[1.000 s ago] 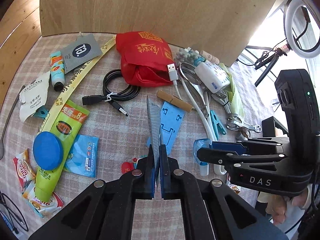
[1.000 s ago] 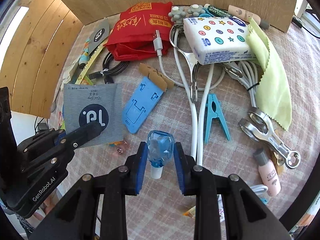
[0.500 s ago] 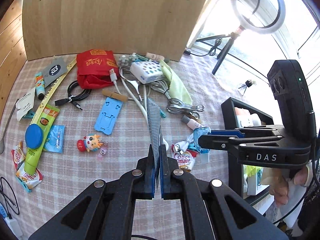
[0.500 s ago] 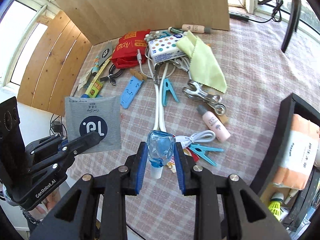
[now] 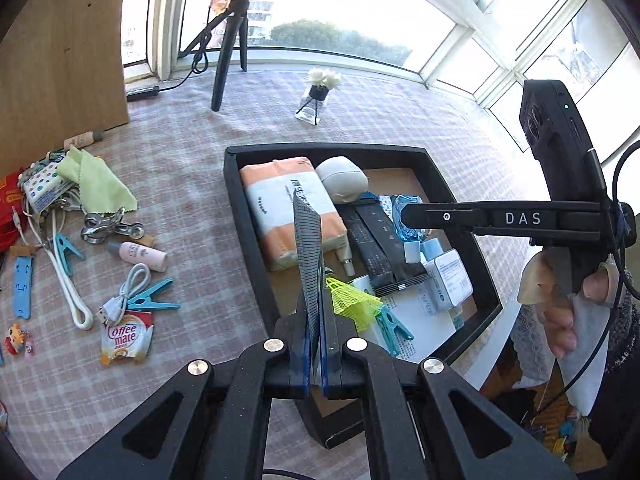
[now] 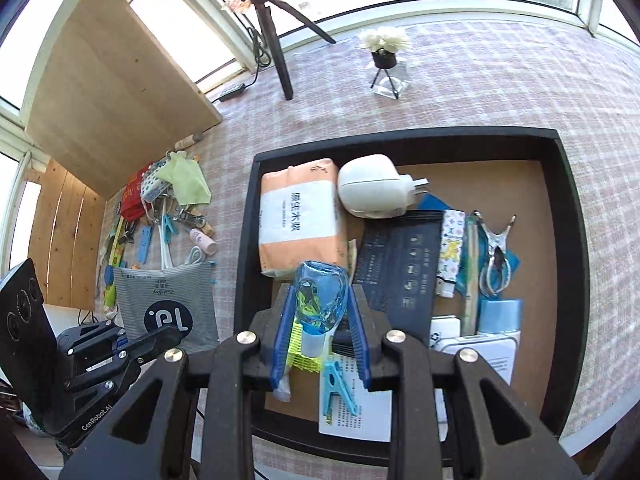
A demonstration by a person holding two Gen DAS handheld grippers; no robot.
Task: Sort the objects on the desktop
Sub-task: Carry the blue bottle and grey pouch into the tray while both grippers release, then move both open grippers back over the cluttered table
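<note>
Both jaws grip: left gripper (image 5: 316,344) the striped pouch (image 5: 308,248), right gripper (image 6: 320,344) a blue bottle (image 6: 320,300); release each low over bare floor of the black tray (image 6: 568,240).

My left tongs (image 5: 316,344) pinch a grey striped flat sachet (image 5: 308,256) edge-on above the black rectangular tray (image 5: 256,248). My right tongs (image 5: 408,216) grip a clear blue plastic bottle (image 5: 410,220) over it. Clutter lies on the checked tabletop (image 5: 192,168) at left.

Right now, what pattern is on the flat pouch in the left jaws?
Fine grey stripes with a dark round logo on the pouch; clearest in the right wrist view.
</note>
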